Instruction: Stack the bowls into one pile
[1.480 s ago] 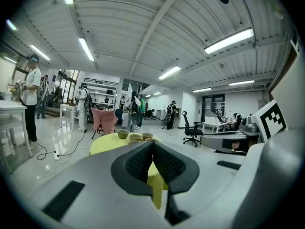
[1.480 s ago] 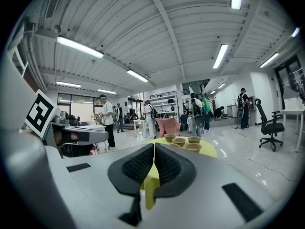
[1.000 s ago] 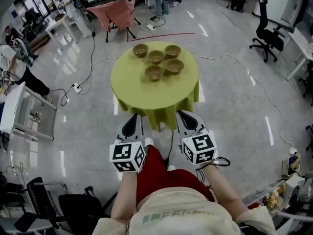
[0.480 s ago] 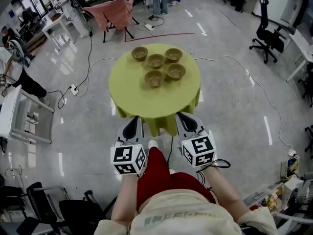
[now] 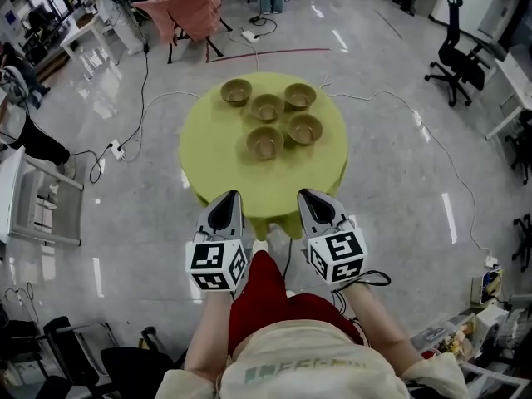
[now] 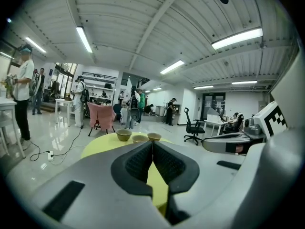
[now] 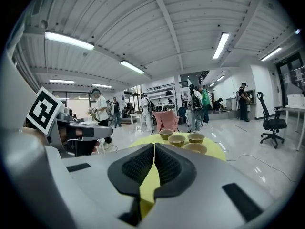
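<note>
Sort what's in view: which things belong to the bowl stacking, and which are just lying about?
For the job:
- bowls, five, not yet stacked
- table under them
- left gripper and right gripper, both shut and empty, short of the table

Lying about:
- pink chair
- office chair
- floor cable

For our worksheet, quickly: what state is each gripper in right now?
Left gripper: shut, holding nothing.
Right gripper: shut, holding nothing.
</note>
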A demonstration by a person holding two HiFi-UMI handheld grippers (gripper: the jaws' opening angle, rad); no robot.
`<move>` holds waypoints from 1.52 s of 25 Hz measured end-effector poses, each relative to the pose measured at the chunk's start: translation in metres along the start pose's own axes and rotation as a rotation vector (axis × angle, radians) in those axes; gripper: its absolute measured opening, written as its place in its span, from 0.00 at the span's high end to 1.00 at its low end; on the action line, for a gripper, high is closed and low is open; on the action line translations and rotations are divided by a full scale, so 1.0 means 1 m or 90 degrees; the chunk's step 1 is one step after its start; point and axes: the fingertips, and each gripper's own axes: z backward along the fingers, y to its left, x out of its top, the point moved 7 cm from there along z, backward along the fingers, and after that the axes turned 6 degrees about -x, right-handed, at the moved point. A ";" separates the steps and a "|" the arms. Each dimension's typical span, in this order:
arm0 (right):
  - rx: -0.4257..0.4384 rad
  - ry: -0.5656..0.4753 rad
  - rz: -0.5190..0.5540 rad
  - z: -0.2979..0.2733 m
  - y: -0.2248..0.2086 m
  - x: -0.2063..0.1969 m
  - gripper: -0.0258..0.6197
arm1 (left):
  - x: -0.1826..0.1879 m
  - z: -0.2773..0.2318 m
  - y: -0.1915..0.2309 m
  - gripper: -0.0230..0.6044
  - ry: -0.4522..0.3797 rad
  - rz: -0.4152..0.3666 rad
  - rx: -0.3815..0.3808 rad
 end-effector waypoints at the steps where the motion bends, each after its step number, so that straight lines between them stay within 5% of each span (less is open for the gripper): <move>1: -0.002 0.002 0.000 -0.009 0.000 0.003 0.90 | 0.003 -0.007 0.008 0.93 0.002 -0.001 -0.002; 25: -0.109 0.039 -0.016 -0.190 -0.019 0.060 0.90 | 0.048 -0.157 0.141 0.93 0.050 -0.008 -0.084; 38: -0.156 0.053 -0.016 -0.221 -0.015 0.062 0.90 | 0.038 -0.181 0.172 0.93 0.086 0.004 -0.107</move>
